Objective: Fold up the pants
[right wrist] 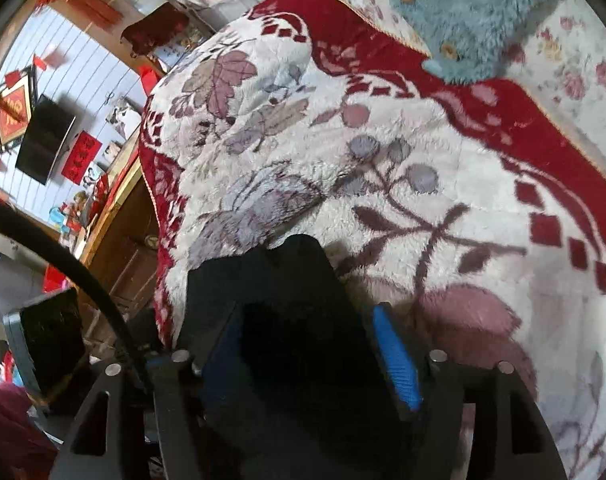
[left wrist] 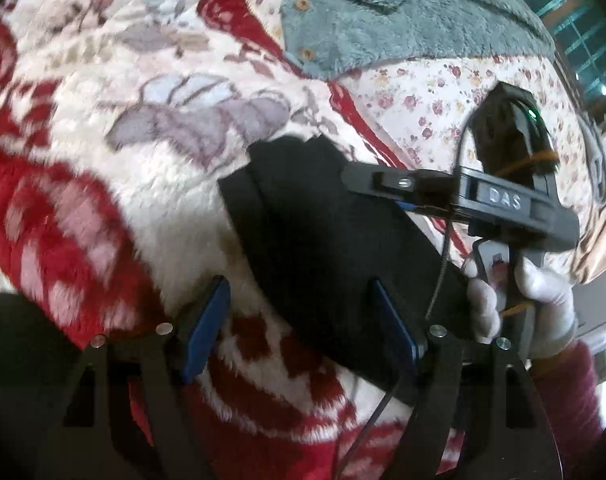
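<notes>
Plush red-and-cream floral blanket covers bed; teal fleece garment at upper right of frame, wall decorations at left edge of right wrist view. Black pants, folded compact, lie centre-low on blanket. Left gripper jaws spread, nothing pinched, pants edge by right pad. Right gripper jaws apart, pants between them, pads seemingly not pressing. Risk: deep pile snags pad, drags fold open; soft bedding lets bundle slump
</notes>
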`<state>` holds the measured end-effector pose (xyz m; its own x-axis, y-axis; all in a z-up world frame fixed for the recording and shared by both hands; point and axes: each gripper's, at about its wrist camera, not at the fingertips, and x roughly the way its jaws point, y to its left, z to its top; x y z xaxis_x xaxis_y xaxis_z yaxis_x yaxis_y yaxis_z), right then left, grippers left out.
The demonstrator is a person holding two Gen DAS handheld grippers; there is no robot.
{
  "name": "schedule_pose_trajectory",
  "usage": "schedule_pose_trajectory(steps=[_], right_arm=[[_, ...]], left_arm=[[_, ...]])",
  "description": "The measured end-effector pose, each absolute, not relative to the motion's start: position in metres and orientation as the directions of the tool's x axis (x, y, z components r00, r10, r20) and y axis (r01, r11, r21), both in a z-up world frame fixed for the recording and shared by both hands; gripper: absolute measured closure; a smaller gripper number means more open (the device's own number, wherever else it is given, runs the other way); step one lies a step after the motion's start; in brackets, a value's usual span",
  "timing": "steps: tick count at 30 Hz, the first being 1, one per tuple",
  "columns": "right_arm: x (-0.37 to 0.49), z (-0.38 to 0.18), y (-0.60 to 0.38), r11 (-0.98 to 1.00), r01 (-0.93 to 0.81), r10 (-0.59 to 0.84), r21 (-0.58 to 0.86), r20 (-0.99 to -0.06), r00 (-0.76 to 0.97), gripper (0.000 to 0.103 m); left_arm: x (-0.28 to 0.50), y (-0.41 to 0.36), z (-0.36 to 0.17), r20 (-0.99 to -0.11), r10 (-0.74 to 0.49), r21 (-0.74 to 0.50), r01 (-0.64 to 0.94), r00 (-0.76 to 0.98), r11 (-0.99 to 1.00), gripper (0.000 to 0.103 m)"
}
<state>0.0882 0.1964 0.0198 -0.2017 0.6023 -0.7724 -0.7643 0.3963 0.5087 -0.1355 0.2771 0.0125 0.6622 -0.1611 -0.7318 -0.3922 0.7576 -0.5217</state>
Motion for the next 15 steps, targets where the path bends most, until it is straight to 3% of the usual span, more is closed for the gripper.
schedule_pose_trajectory(steps=[2,3,6,7,8,11,15], right_arm=[[0.089,0.017,0.199,0.383,-0.755,0.614,0.531,-0.757,-0.221,0.040],[0.088,0.017,0.200,0.368,-0.765,0.621,0.528,-0.752,-0.221,0.050],[0.077,0.019,0.201,0.353,-0.820,0.618,0.451,-0.771,-0.157,0.057],[0.074,0.021,0.201,0.349,-0.829,0.622,0.437,-0.770,-0.144,0.061],[0.073,0.023,0.199,0.349,-0.832,0.631,0.432,-0.765,-0.133,0.068],[0.070,0.033,0.198,0.345,-0.832,0.658,0.434,-0.744,-0.115,0.079],[0.059,0.055,0.212,0.329,-0.867,0.672,0.375,-0.738,-0.064,0.084]], left_arm=[[-0.128,0.273,0.011,-0.737,-0.156,-0.505,-0.382,0.657,0.774,0.029],[-0.121,0.273,0.008,-0.745,-0.151,-0.495,-0.385,0.650,0.779,0.029],[-0.117,0.276,0.005,-0.721,-0.133,-0.513,-0.394,0.681,0.763,0.029],[-0.116,0.279,0.004,-0.711,-0.132,-0.524,-0.395,0.691,0.755,0.034],[-0.115,0.280,0.004,-0.715,-0.120,-0.514,-0.401,0.689,0.758,0.056],[-0.113,0.285,0.008,-0.711,-0.140,-0.518,-0.379,0.689,0.767,0.082],[-0.120,0.297,0.030,-0.671,-0.143,-0.538,-0.344,0.728,0.770,0.088]])
